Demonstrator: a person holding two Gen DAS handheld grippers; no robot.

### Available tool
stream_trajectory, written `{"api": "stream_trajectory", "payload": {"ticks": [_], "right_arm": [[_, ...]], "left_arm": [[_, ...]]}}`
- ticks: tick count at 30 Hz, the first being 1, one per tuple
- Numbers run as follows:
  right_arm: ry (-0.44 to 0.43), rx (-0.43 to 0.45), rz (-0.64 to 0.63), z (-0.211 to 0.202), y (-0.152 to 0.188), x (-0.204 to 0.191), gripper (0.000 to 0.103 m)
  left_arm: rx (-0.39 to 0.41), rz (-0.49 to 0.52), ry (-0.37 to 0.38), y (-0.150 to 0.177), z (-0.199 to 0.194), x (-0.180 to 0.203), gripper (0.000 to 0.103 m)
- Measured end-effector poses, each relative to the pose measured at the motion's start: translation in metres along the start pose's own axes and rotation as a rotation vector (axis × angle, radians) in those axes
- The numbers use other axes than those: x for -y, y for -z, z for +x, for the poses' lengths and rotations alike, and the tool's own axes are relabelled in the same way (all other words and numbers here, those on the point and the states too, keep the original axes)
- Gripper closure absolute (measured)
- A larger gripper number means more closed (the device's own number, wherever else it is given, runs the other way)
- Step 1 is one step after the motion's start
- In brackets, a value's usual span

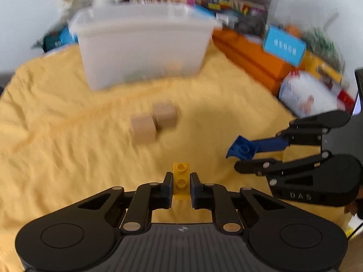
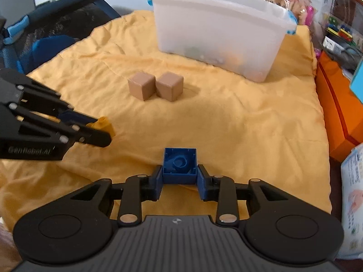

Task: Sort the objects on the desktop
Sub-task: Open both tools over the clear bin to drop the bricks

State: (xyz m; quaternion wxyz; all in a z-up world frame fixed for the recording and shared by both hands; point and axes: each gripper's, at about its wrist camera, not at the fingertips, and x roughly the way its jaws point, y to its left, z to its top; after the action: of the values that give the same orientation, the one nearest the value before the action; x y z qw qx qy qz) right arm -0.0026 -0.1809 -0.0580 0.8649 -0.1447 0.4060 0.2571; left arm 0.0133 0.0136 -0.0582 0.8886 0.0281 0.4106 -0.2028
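Yellow brick (image 1: 181, 178): lower centre of my left view, clamped between the left gripper (image 1: 180, 187) pads, studs up.
Blue brick (image 2: 179, 166): lower centre of my right view, pinched by the right gripper (image 2: 179, 176), hollow underside facing me.
Wooden cubes (image 2: 156, 85): two side by side mid-frame on the yellow cloth (image 2: 238, 124), between me and the bin.
Translucent bin (image 2: 217, 31): upper centre, open-topped.
Orange box (image 2: 340, 104): right edge, off the cloth.
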Motion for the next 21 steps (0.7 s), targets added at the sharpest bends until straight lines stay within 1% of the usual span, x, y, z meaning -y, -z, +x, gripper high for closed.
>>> {"api": "stream_trajectory", "payload": {"ticks": [2,5,9,12,14,15,16,18,20,21], "right_arm": [[0.017,0.042,-0.021,-0.008,-0.012,0.000,0.069],[0.051,0.114,-0.060,-0.018,-0.041,0.005,0.069],[0.102,0.236,-0.098,-0.029,-0.094,0.021,0.069],[0.121,0.304,-0.058,-0.029,-0.138,0.042,0.069],[0.147,0.342,-0.014,-0.025,-0.169,0.060,0.069],[0.162,0.348,0.002,-0.021,-0.181,0.066,0.069],[0.170,0.353,0.027,-0.016,-0.194,0.074,0.069],[0.171,0.347,0.061,-0.007,-0.208,0.081,0.069],[0.183,0.330,0.067,0.003,-0.215,0.086,0.066],[0.189,0.314,0.061,0.008,-0.213,0.084,0.061]], "left_arm": [[0.046,-0.009,0.002,-0.020,-0.009,-0.005,0.086],[0.139,0.002,-0.011,-0.059,-0.023,-0.015,0.086],[0.249,0.052,-0.056,-0.122,-0.031,-0.029,0.086],[0.316,0.090,-0.105,-0.166,-0.024,-0.035,0.086],[0.332,0.084,-0.119,-0.191,-0.011,-0.039,0.086],[0.336,0.076,-0.123,-0.202,-0.003,-0.042,0.086],[0.332,0.076,-0.128,-0.208,0.004,-0.044,0.085],[0.298,0.062,-0.136,-0.217,0.022,-0.048,0.082],[0.256,0.055,-0.156,-0.215,0.036,-0.051,0.064],[0.246,0.052,-0.158,-0.211,0.040,-0.051,0.064]]}}
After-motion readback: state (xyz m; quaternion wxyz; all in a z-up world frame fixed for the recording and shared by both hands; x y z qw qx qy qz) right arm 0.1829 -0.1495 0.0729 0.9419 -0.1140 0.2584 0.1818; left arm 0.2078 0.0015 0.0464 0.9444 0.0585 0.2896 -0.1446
